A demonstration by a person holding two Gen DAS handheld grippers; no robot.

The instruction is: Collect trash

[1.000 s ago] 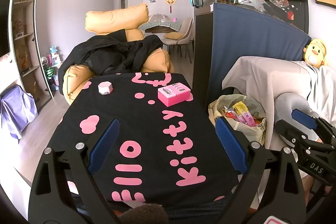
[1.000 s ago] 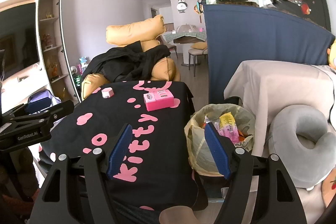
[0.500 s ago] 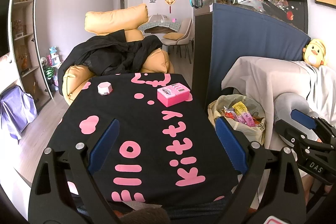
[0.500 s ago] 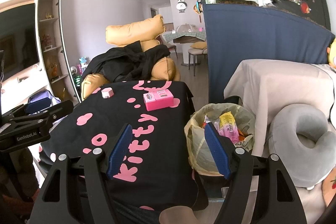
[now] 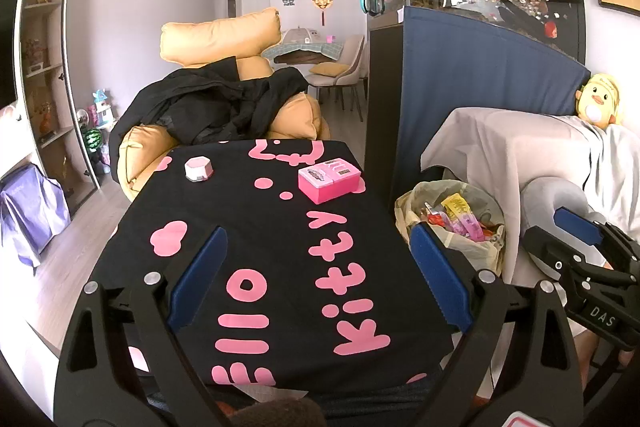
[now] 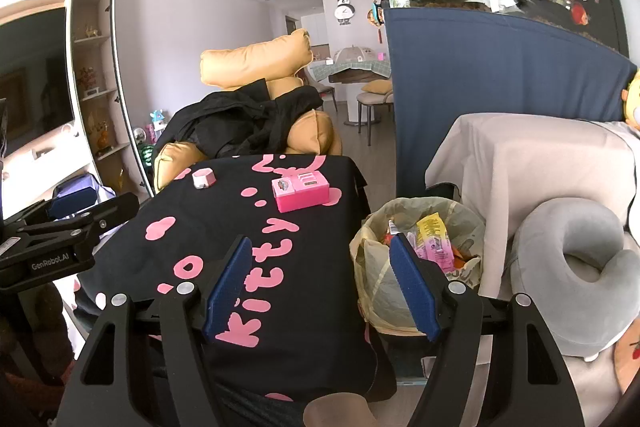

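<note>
A pink box [image 5: 329, 179] [image 6: 300, 188] and a small white-pink hexagonal box [image 5: 199, 169] [image 6: 203, 178] lie on the far part of a table under a black cloth with pink letters [image 5: 256, 227] [image 6: 224, 227]. A trash bin with a yellowish bag [image 5: 452, 223] [image 6: 420, 251], holding colourful wrappers, stands right of the table. My left gripper [image 5: 318, 277] is open and empty above the table's near half. My right gripper [image 6: 320, 285] is open and empty over the table's right edge, beside the bin.
A covered sofa [image 5: 520, 155] with a grey neck pillow [image 6: 576, 267] is at the right. A blue-draped fish tank cabinet [image 5: 472, 87] stands behind the bin. A tan armchair with black clothing [image 5: 224, 107] sits beyond the table. Shelves [image 5: 44, 67] line the left wall.
</note>
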